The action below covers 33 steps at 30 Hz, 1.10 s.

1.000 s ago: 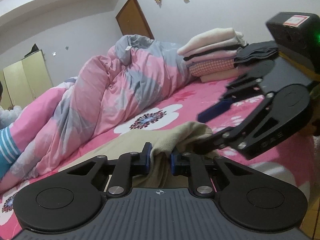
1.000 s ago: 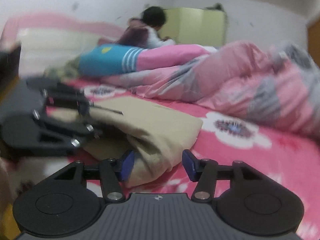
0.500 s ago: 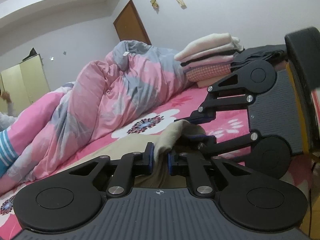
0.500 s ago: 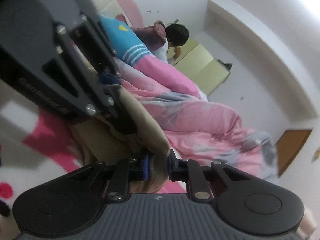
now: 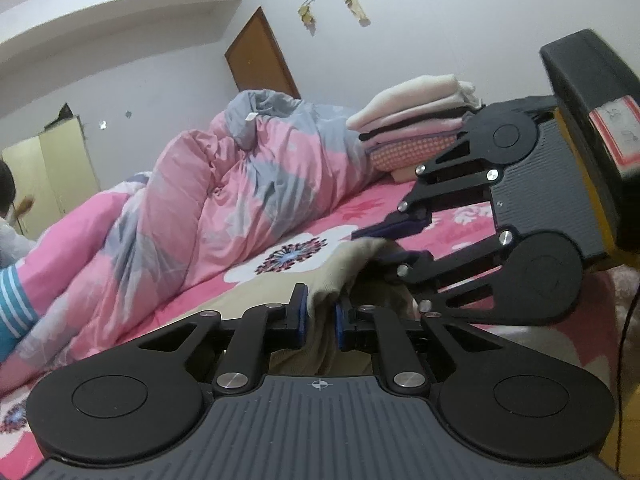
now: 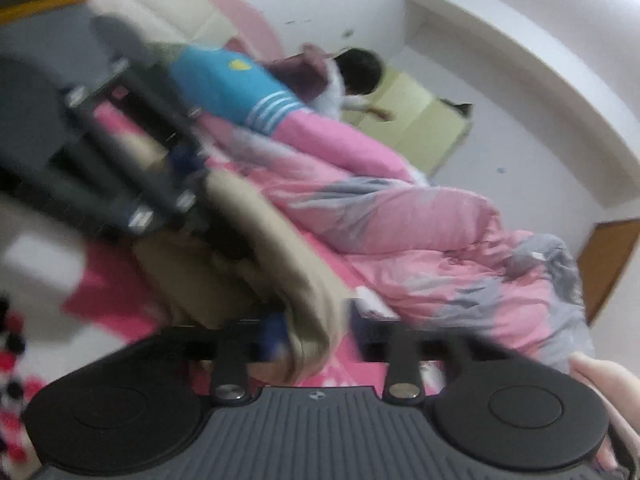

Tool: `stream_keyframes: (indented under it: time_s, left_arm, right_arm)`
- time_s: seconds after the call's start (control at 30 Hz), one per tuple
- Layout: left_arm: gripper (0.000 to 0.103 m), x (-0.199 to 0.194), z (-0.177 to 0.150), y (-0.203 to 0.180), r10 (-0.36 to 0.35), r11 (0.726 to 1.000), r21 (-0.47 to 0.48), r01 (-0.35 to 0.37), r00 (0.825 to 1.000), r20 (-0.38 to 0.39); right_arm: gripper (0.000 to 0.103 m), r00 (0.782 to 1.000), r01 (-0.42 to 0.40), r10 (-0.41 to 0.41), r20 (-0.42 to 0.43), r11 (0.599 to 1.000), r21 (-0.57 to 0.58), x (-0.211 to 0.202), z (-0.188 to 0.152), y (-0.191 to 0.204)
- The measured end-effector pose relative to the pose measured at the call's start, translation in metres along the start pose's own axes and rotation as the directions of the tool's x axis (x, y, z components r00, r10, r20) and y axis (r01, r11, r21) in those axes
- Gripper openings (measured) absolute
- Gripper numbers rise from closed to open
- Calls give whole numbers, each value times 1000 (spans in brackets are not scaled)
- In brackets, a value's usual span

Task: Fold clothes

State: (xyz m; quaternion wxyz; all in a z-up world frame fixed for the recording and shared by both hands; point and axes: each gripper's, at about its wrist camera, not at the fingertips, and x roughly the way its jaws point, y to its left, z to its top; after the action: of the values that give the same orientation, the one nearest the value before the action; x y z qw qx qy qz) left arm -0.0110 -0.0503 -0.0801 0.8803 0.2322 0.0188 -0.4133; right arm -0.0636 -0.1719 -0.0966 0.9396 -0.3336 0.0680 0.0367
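Left wrist view shows the left gripper [image 5: 320,320] pinched tight on a bunched edge of the tan garment [image 5: 280,292], the same hold it had a second ago. The garment lies on the pink flowered bed sheet [image 5: 360,210], right in front of me, with its near edge lifted.

What changed is the right gripper [image 5: 384,246]. A second ago it was wide open beside the cloth. Half a second ago it closed on a fold. Now, in the right wrist view, its fingers have spread a little again, and the tan cloth hangs loosely between them [image 6: 316,340]. That picture is blurry, so the tool is moving fast. I cannot tell if it still has a real grip or is letting go.

Both tools sit very close together at one end of the garment. I think the two are gathering or lining up an edge for a fold.

A stack of folded clothes [image 5: 416,128] waits further back, beside the pink and grey quilt [image 5: 224,200].
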Motion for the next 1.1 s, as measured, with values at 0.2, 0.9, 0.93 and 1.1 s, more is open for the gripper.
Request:
stream_keyframes:
  time_s: [0.2,0.9,0.93,1.1]
  left_arm:
    - [11,4,-12,-14,-29,995,98,35,998,-59]
    - [15,-14,-21,-19,-3,990,141,25,988,-153]
    - [15,-21,-23,-18,0,991,133,21,988,-156]
    - [23,-51,-5,3,-6,1000,-23,4,995,-95]
  right_arm:
    - [25,990,119,-130,-48,977,-179,5,-17,38]
    - [35,966,-250,260,12,914,320,1,-14,-22]
    - [35,965,-253,264,13,910,327,2,-19,-20]
    - [35,964,-252,265,9,907,336,0,-19,-22]
